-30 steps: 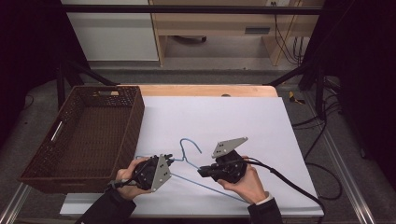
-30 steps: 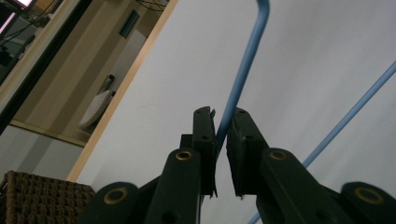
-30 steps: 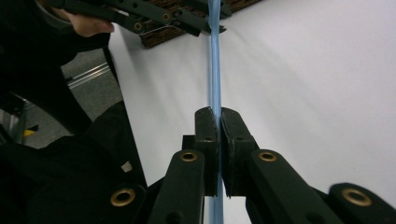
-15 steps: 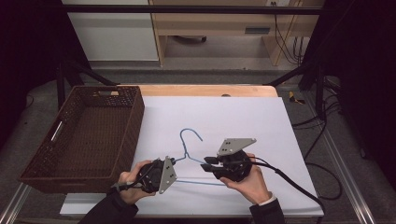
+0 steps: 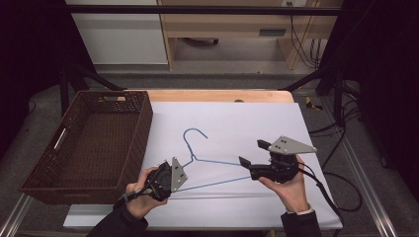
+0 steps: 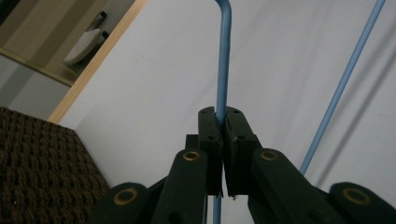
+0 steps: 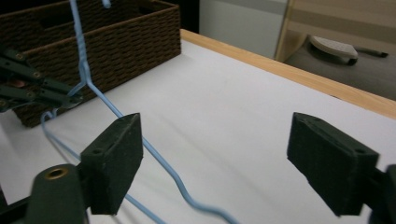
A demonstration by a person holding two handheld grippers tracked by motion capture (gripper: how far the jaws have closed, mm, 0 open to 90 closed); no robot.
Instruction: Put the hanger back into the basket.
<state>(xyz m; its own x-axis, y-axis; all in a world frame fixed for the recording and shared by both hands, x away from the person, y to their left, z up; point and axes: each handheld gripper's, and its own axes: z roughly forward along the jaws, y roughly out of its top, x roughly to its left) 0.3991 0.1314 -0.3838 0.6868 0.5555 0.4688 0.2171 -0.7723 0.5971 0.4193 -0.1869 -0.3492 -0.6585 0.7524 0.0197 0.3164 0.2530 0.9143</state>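
Note:
A blue wire hanger point(image 5: 217, 162) lies over the white table top point(image 5: 237, 123), hook pointing away from me. My left gripper point(image 5: 174, 185) is shut on the wire at the hanger's left corner; in the left gripper view the jaws point(image 6: 220, 114) pinch the blue wire point(image 6: 225, 60). My right gripper point(image 5: 251, 153) stands at the hanger's right end. Its jaws have just been opening and are wide apart point(image 7: 224, 158). The hanger's wire point(image 7: 154, 154) runs low past the left pad point(image 7: 116, 158), and neither pad touches it.
A brown wicker basket point(image 5: 143, 123) stands at the table's left edge, close to my left hand; it shows in the left gripper view point(image 6: 37, 163) and the right gripper view point(image 7: 130, 37). A wooden strip point(image 5: 217, 95) borders the far edge. Cables trail off right.
The right gripper has let go of the hanger's right end, opened wide and drawn back to the right. The left gripper has stayed shut on the wire.

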